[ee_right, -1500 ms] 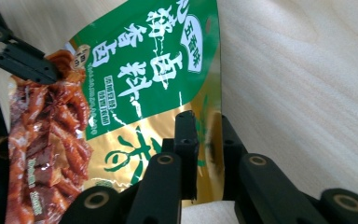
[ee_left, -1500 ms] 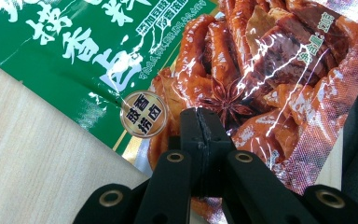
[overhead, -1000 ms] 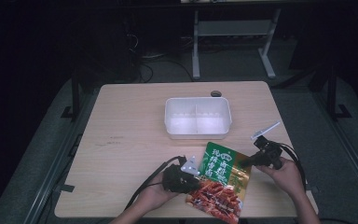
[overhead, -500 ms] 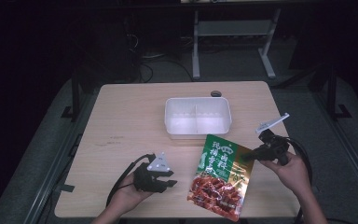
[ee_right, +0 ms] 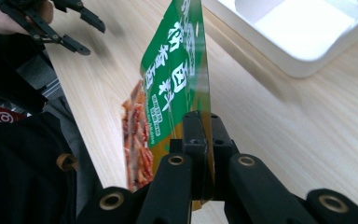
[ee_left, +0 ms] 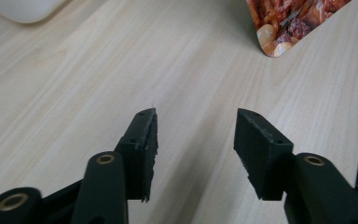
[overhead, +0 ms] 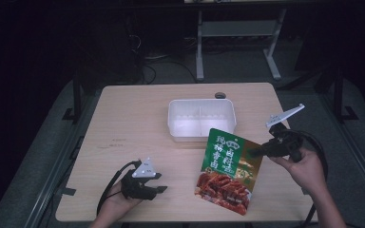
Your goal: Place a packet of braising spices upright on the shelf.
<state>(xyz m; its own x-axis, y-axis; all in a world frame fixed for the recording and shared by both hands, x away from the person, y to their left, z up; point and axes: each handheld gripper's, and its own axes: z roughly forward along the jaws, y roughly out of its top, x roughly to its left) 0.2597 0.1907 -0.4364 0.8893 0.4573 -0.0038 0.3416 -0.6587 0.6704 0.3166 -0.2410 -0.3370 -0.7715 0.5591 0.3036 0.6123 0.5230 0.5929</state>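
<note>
A green and red snack pouch (overhead: 228, 171) stands tilted on the table front, its right edge lifted. My right gripper (overhead: 253, 153) is shut on that edge; in the right gripper view the pads (ee_right: 204, 126) pinch the pouch (ee_right: 175, 79) edge-on. My left gripper (overhead: 160, 183) rests at the front left, apart from the pouch. Its jaws have just been opening and nothing is between them. The left gripper view has its pads (ee_left: 196, 135) spread over bare wood, with a pouch corner (ee_left: 293, 18) farther off.
A white two-compartment container (overhead: 201, 118) sits at mid-table just behind the pouch, and its wall (ee_right: 303, 60) lies close beside the right gripper. The wooden table (overhead: 133, 128) has bare room on its left half. A small dark grommet (overhead: 220, 95) sits near the far edge.
My left gripper has let go of the pouch's left side, opened, and drawn away to the left. My right gripper has risen, lifting the pouch's right edge off the table.
</note>
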